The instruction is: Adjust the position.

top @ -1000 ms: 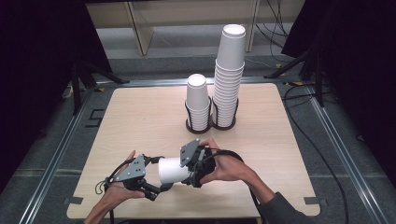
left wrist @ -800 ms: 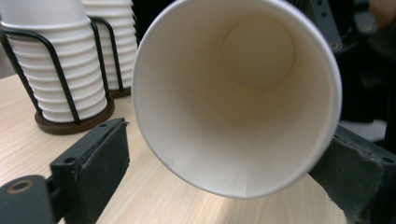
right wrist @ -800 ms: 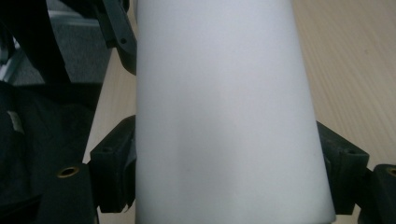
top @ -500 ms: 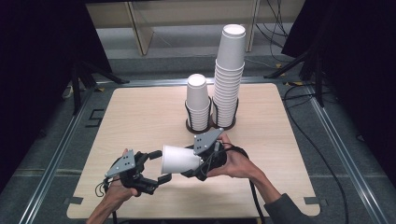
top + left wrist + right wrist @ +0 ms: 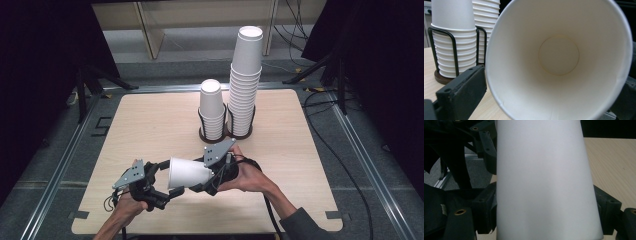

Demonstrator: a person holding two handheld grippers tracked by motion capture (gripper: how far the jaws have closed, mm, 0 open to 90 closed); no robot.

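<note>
So the paper cup (image 5: 187, 173) has slid out of my left gripper (image 5: 152, 186), whose jaws now sit spread. My right gripper (image 5: 207, 182) pinches it sideways above the table (image 5: 150, 125), near the front edge. Handover's basically done.

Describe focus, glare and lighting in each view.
High view: table evenly lit, surroundings dark. Left gripper view: cup interior soft and close, stacked cups clearer. Right gripper view: cup wall blurred, featureless, no glare; left gripper in shadow.
</note>
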